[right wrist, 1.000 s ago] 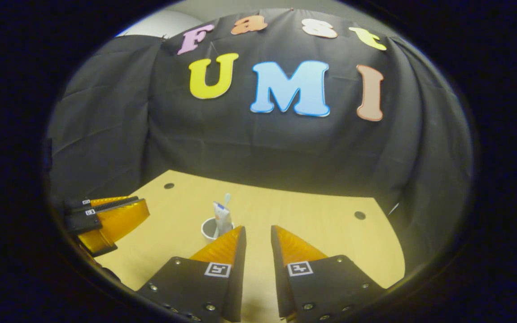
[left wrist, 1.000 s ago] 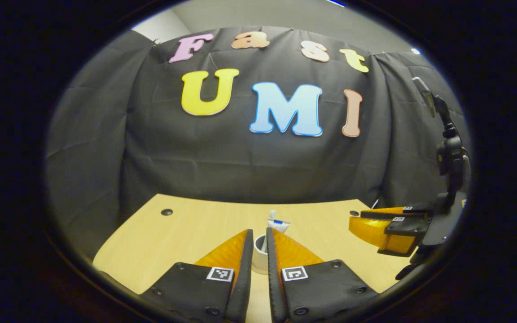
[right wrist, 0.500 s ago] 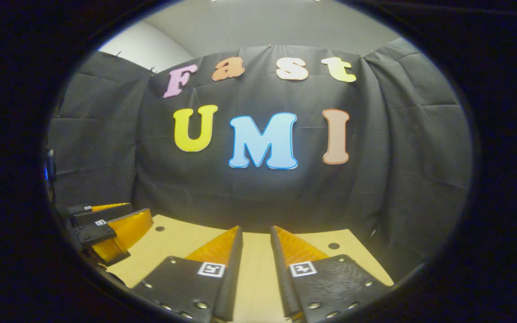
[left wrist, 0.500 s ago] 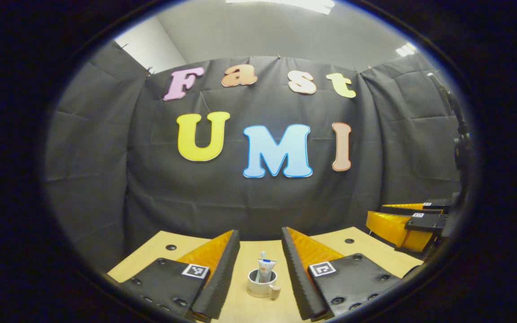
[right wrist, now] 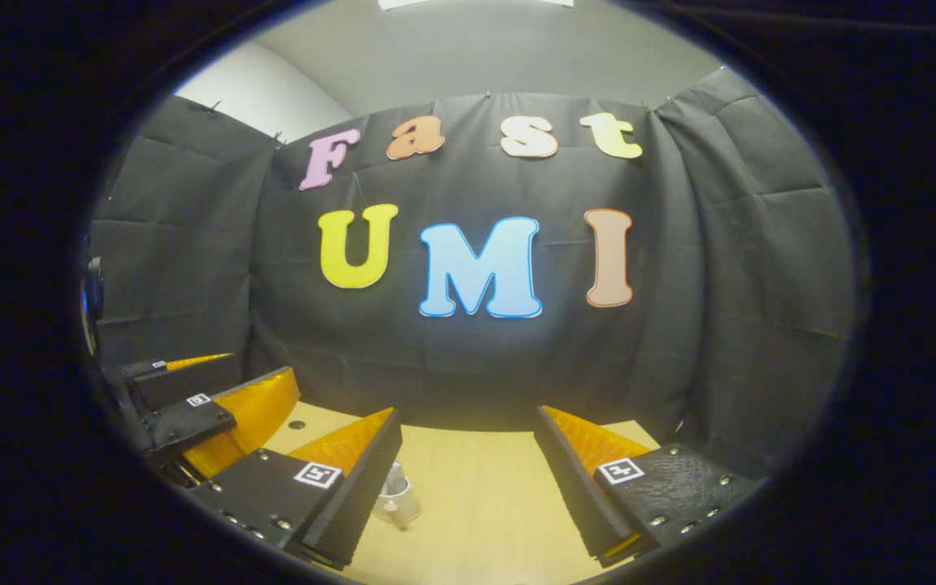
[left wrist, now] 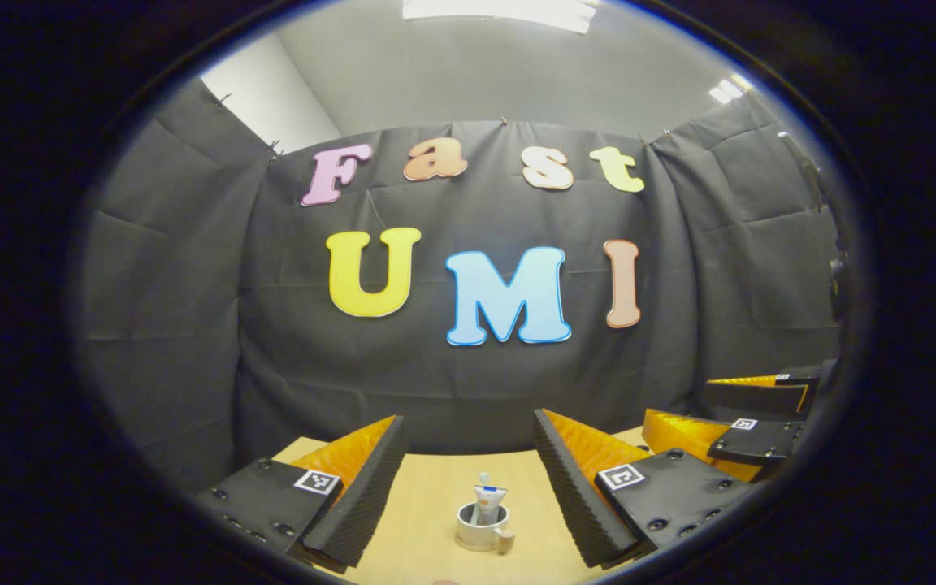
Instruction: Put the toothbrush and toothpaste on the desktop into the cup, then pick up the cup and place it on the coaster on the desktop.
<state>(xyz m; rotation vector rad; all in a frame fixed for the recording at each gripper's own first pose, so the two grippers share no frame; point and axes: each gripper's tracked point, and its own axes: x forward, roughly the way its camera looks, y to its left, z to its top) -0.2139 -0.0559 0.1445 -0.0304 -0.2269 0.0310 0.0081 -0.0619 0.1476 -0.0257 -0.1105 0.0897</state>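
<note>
A white cup (left wrist: 480, 530) stands upright on the wooden desktop (left wrist: 427, 504) with the toothpaste tube (left wrist: 490, 497) and a toothbrush sticking out of it. My left gripper (left wrist: 468, 422) is open wide, and the cup sits apart from both fingers, ahead and between them. In the right gripper view the cup (right wrist: 399, 504) shows partly behind the left finger. My right gripper (right wrist: 468, 416) is open wide with nothing between its fingers. The right gripper (left wrist: 728, 431) shows at the right of the left gripper view. At the left of the right gripper view is the left gripper (right wrist: 216, 410).
The black cloth wall closes the desktop (right wrist: 476, 496) at the back and sides. A small round hole (right wrist: 296, 424) marks the desktop near its far left corner. A dark stand (left wrist: 834, 268) rises at the right edge.
My left gripper let go of the cup, opened wide and drew back. My right gripper went from nearly shut to wide open. Both views tilted upward.
</note>
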